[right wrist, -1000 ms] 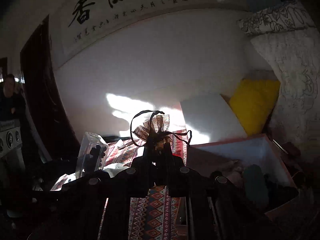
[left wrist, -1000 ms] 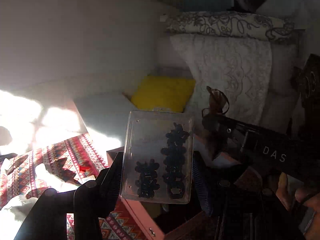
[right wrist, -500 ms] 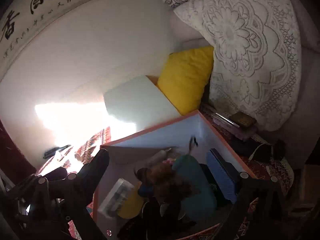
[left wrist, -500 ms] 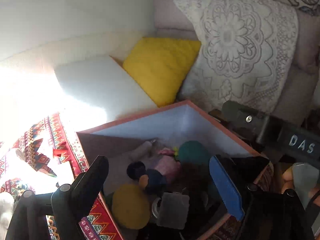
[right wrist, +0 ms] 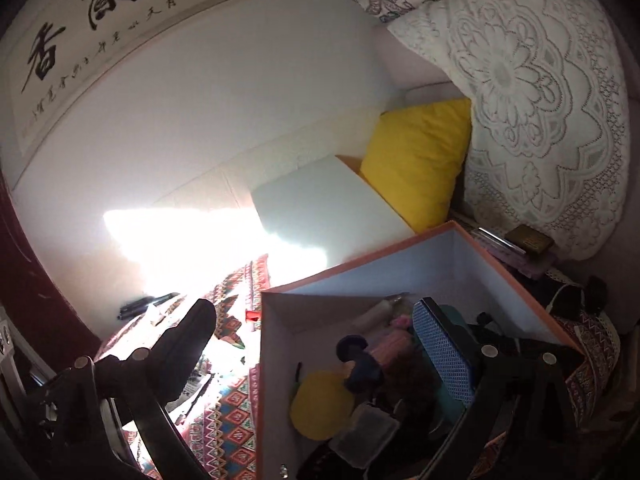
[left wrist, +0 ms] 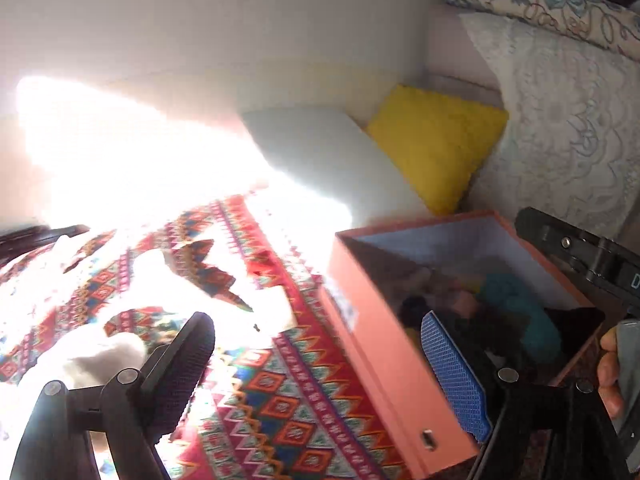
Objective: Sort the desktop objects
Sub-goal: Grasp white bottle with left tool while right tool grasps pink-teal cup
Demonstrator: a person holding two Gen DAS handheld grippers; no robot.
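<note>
We saw the white wall (right wrist: 224, 92) fill most of both views, a calligraphy scroll (right wrist: 80, 40) hung along its top in the right view. Below it, to the right, a lace cover (right wrist: 532, 112) draped a sofa back, with a floral pillow (left wrist: 540, 4) lying on top. The patterned cloth (left wrist: 256, 392) spread over the table, half washed out by a sun patch. On it stood the orange box (left wrist: 384, 356), open at the top, its inside walls pale blue. A white board (right wrist: 328, 204) leaned just behind the box, and a yellow cushion (right wrist: 416, 160) sat beside the board against the lace.

Inside the box lay the sorted things: a yellow round thing (right wrist: 320, 404), a teal lump (left wrist: 516, 300), a pink thing (right wrist: 390, 340), a dark dumbbell-like shape (right wrist: 358, 360) and a small clear case (right wrist: 366, 436), all crowded together at the bottom.

The left gripper (left wrist: 320, 376) hung spread wide and held nothing, its blue-padded finger over the box edge, the other over the cloth. The right gripper (right wrist: 316, 352) was likewise spread and bare, one finger over the box, one over the cloth. A few dark pens (right wrist: 146, 304) lay at the far edge of the cloth.
</note>
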